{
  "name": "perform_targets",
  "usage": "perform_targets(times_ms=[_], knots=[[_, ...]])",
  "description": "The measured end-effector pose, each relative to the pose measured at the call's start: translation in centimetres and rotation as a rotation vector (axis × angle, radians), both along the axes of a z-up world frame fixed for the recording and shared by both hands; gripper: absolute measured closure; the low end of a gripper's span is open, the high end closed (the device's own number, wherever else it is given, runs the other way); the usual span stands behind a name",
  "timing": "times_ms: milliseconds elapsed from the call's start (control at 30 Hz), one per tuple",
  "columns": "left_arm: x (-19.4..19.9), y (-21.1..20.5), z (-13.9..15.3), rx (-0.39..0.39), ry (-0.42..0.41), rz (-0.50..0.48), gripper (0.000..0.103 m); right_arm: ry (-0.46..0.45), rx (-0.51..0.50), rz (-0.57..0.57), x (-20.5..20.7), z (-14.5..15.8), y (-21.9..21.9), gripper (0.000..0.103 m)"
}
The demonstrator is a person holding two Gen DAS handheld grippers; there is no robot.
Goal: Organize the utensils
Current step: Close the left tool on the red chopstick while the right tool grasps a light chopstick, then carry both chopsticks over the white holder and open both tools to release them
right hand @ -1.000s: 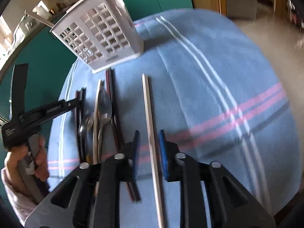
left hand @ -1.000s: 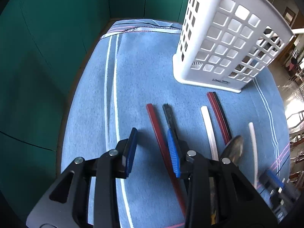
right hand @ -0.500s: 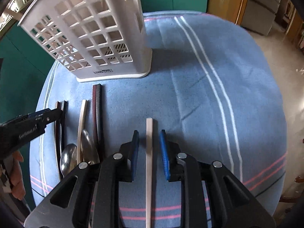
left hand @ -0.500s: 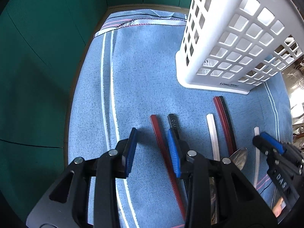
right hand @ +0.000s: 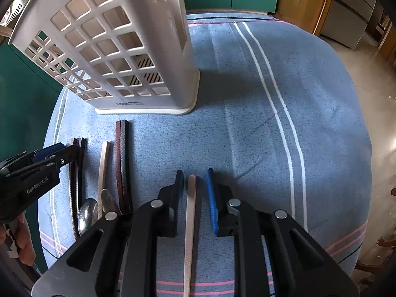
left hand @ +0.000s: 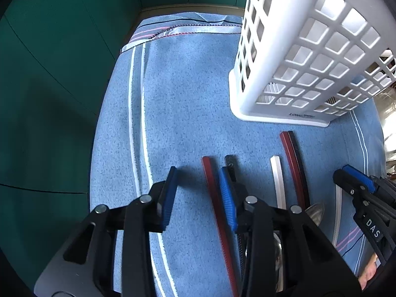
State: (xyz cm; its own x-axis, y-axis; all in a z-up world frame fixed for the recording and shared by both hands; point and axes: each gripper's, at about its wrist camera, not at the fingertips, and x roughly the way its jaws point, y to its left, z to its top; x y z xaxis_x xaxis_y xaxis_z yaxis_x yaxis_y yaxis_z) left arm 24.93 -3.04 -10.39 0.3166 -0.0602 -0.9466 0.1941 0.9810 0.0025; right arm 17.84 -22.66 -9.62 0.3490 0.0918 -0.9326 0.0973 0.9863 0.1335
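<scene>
In the left wrist view, the left claw (left hand: pixel 198 193) is hovering with its blue-padded fingers spread wide, gripping nothing, above the blue striped cloth (left hand: pixel 188 94) covering the counter. A red-handled utensil (left hand: pixel 215 198) is lying between the fingers, close to the right-hand one, with a black-handled utensil (left hand: pixel 230 160) just beyond that finger. Further right, a white-handled utensil (left hand: pixel 277 180) and a red-and-black-handled utensil (left hand: pixel 294 163) are lying side by side, all pointing toward the white plastic lattice basket (left hand: pixel 309 57) standing upright on the cloth. The right claw (left hand: pixel 356 180) is showing at the right edge.

In the right wrist view, the right claw (right hand: pixel 194 195) is sitting spread around a separate cream-handled utensil (right hand: pixel 190 217); whether the pads are touching it is unclear. Two metal spoon bowls (right hand: pixel 94 210) are resting left of it among the other handles, near the left claw (right hand: pixel 57 154).
</scene>
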Motion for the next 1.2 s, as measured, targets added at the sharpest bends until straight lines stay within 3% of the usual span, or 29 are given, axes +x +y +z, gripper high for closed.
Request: perform_targets(times_ms=[100, 167, 233, 400, 567, 833, 1033, 1200], knots=[[0.1, 0.1, 0.1, -0.001, -0.002, 0.008, 0.069, -0.003, -0.008, -0.002, -0.4, 0.2, 0.6, 0.086], [0.4, 0.3, 0.2, -0.007, -0.010, 0.015, 0.083, -0.005, 0.002, -0.011, -0.5, 0.1, 0.6, 0.096], [0.3, 0.4, 0.3, -0.028, -0.006, 0.021, 0.094, -0.011, 0.025, -0.023, -0.6, 0.0, 0.4, 0.096], [-0.5, 1.3, 0.9, -0.100, -0.025, 0.050, 0.097, -0.066, 0.048, -0.039, -1.8, 1.3, -0.2, 0.096], [-2.8, 2.4, 5.3, -0.150, -0.135, 0.051, 0.097, -0.197, 0.065, -0.016, -4.7, 6.5, -0.1, 0.096], [-8.3, 4.7, 14.4, -0.207, -0.400, 0.050, 0.097, -0.456, 0.081, 0.006, -11.7, 16.0, -0.6, 0.096], [-11.8, 5.3, 18.9, -0.241, -0.561, 0.051, 0.097, -0.573, 0.080, -0.003, -14.2, 19.4, -1.2, 0.096], [-12.6, 5.6, 20.8, -0.264, -0.642, 0.055, 0.097, -0.663, 0.082, -0.003, -15.0, 21.7, -0.8, 0.096]])
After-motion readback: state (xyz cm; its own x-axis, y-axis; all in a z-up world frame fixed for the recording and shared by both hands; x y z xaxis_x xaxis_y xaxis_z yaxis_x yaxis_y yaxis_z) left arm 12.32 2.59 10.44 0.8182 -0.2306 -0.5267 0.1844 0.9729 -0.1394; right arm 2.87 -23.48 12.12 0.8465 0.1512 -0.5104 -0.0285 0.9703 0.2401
